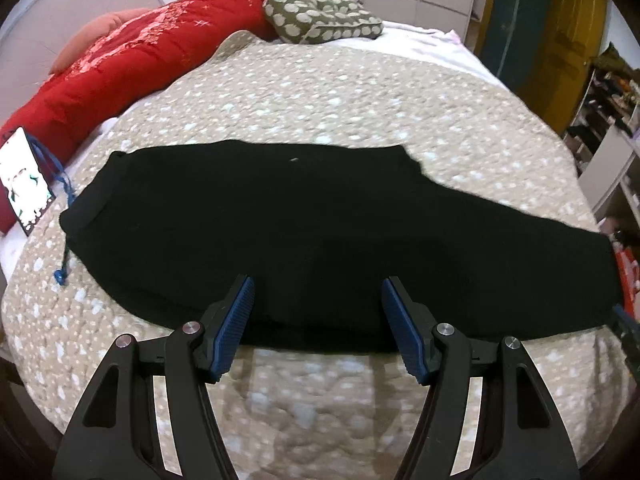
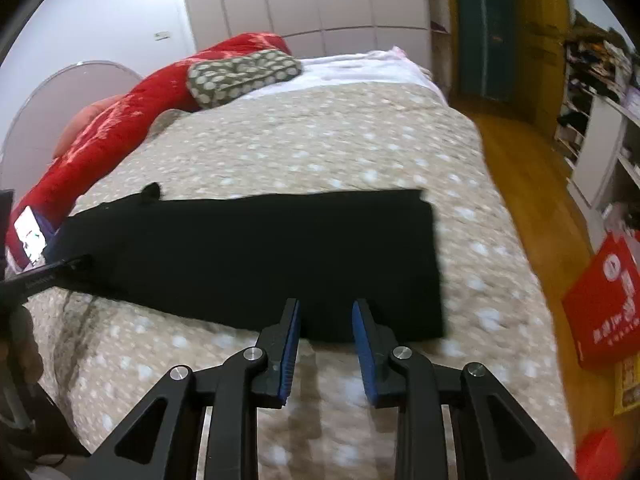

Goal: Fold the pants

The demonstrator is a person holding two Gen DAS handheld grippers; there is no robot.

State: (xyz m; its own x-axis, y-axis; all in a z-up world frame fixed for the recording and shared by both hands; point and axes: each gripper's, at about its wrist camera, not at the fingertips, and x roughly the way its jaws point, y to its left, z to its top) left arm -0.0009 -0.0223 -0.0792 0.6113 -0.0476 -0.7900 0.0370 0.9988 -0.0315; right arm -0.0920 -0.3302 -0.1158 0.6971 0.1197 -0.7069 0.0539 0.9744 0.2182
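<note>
We hold both hand-held grippers, the left point(image 1: 318, 330) and the right point(image 2: 326, 346), apart and empty over the near edge of the black pants point(image 1: 320, 240) spread flat on the bed point(image 1: 320, 92), ready to pinch it for a fold.

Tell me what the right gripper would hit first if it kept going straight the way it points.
Most likely the black pants. The right gripper is open with nothing between its fingers, aimed down at the pants' near edge on the bedspread. Depth is unclear, so it could touch the bedspread just short of that edge.
</note>
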